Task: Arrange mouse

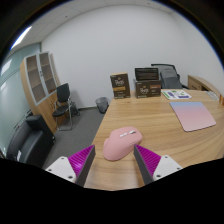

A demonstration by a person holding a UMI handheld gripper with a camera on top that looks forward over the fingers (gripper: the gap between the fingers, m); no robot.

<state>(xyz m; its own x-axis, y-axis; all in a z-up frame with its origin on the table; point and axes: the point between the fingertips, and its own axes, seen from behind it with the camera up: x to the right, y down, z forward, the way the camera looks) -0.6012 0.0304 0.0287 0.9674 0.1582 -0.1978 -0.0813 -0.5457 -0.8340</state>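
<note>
A pink computer mouse [122, 145] lies on the wooden table [160, 135], between my fingers at their tips. My gripper [115, 150] is open. The right magenta pad [150, 158] is close against the mouse's side. The left pad [80, 161] stands apart from it with a small gap. A pale pink mouse mat [192, 115] lies flat on the table, ahead and to the right of the mouse.
Two dark boxes [120, 86] [148, 88] stand at the table's far end, with a black device [147, 73] behind them. Papers [176, 94] lie beyond the mat. Left of the table are a black chair [64, 100], a dark sofa [28, 142] and a cabinet [40, 76].
</note>
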